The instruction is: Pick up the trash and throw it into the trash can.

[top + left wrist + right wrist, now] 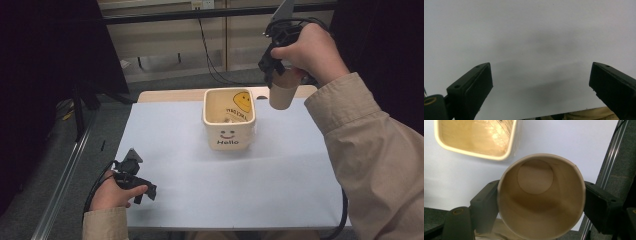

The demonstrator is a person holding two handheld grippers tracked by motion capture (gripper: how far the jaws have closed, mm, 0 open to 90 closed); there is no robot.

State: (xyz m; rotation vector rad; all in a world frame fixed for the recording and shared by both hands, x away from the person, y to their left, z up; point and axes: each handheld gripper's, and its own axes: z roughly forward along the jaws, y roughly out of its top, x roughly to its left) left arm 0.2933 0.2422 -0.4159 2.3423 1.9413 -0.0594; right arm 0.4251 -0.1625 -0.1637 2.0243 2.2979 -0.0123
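the right gripper (274, 75) is clenched on a plain tan paper cup (283, 91), its 2 black jaws pressing opposite sides of the wall just under the rim; in the right gripper view the paper cup (541, 197) looks empty and upright, mouth toward the camera; in the high view it hangs in the air above the far right part of the table, just beside and a little beyond the square cream ceramic mug with a smiley and "hello" on its front (229, 120); the mug stands near the far middle of the pale blue table sheet (210, 190); its inside shows a yellow smiley print and some text, and whether anything lies in it i cannot tell.

the left gripper (139, 190) is released, its 2 jaws spread wide with nothing between them, resting low over the near left of the sheet.

risks, as i judge them: the cup wall is thin, so a harder squeeze could crumple it and a looser one could let it slip and drop; moving it toward the mug, its base could clip the mug's rim and tip or knock the mug; set down near the far right edge of the sheet, it could topple off the table.
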